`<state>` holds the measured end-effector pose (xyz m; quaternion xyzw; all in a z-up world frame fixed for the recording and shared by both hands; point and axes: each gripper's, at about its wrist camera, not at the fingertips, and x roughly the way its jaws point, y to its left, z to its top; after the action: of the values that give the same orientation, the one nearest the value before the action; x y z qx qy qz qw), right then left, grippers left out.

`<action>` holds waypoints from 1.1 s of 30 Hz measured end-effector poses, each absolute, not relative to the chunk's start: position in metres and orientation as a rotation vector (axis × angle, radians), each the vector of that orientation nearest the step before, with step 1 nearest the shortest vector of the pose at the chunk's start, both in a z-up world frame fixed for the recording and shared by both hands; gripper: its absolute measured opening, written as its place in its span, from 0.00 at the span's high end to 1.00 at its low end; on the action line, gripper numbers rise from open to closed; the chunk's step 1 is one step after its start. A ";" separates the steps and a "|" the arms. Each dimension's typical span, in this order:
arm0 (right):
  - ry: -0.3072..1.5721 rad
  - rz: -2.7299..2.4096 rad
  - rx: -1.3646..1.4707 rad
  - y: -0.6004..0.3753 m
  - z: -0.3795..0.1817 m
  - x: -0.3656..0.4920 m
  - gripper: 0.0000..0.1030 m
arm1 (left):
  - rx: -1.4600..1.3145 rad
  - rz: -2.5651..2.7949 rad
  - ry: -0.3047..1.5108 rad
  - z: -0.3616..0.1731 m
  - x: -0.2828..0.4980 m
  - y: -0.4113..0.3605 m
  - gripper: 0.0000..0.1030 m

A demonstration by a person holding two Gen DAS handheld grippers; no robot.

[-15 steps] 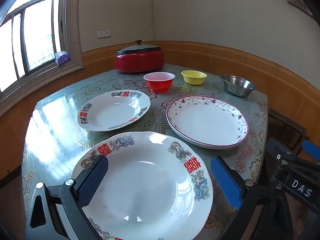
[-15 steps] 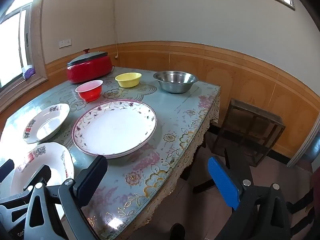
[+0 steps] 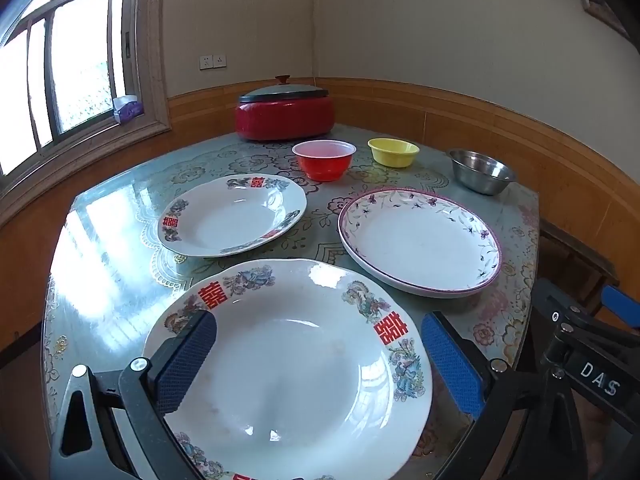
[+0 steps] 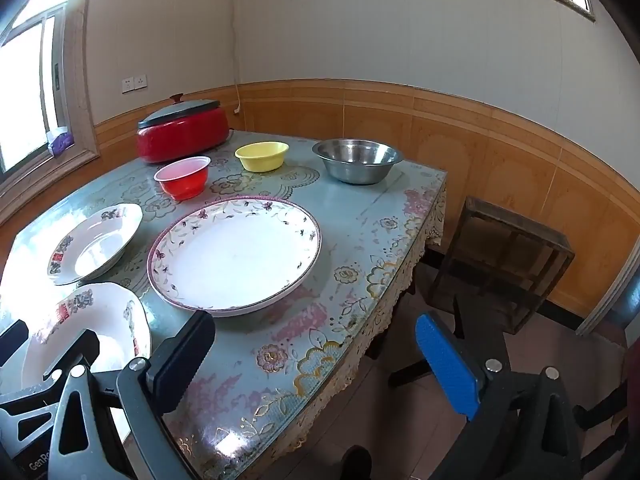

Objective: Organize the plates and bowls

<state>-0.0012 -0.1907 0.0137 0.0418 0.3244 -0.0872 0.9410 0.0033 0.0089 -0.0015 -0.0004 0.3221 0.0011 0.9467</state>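
Note:
A large white plate with red characters (image 3: pixel 288 364) lies at the table's near edge, also in the right wrist view (image 4: pixel 96 320). A smaller matching plate (image 3: pixel 232 216) (image 4: pixel 96 240) lies behind it. A floral purple-rimmed plate (image 3: pixel 420 240) (image 4: pixel 236 252) lies to the right. A red bowl (image 3: pixel 324 158) (image 4: pixel 184 176), a yellow bowl (image 3: pixel 394 152) (image 4: pixel 262 155) and a steel bowl (image 3: pixel 480 170) (image 4: pixel 358 160) stand at the back. My left gripper (image 3: pixel 320 360) is open above the large plate. My right gripper (image 4: pixel 316 360) is open and empty over the table's front right edge.
A red lidded cooker (image 3: pixel 284 114) (image 4: pixel 182 132) stands at the table's far corner. The table (image 4: pixel 360 216) has a glossy flowered cover. A wooden stool (image 4: pixel 500 264) stands to the right of it. A window lies to the left.

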 end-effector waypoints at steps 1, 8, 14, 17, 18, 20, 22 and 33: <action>0.662 -0.176 0.086 -0.192 0.013 -0.002 0.00 | 0.000 0.002 0.657 -0.001 0.003 0.009 0.00; 0.667 -0.171 0.084 -0.191 0.013 -0.002 0.00 | -0.002 -0.001 0.660 -0.002 0.004 0.007 0.00; 0.664 -0.166 0.077 -0.189 0.014 -0.002 0.00 | -0.008 0.000 0.661 -0.001 0.004 0.008 0.00; 0.664 -0.165 0.076 -0.188 0.014 -0.002 0.00 | -0.010 0.000 0.660 -0.001 0.004 0.008 0.00; 0.664 -0.165 0.076 -0.188 0.015 -0.002 0.00 | -0.011 0.001 0.658 -0.001 0.004 0.009 0.00; 0.665 -0.166 0.076 -0.188 0.014 -0.002 0.00 | -0.015 0.002 0.659 -0.001 0.004 0.010 0.00; 0.664 -0.164 0.074 -0.187 0.015 -0.002 0.00 | -0.019 0.004 0.660 -0.002 0.004 0.011 0.00; 0.667 -0.159 0.068 -0.186 0.015 -0.002 0.00 | -0.027 0.004 0.662 -0.002 0.004 0.013 0.00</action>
<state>-0.0015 -0.1855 0.0151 0.0334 0.3269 -0.0781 0.9412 0.0040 0.0130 -0.0025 -0.0134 0.3251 0.0019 0.9456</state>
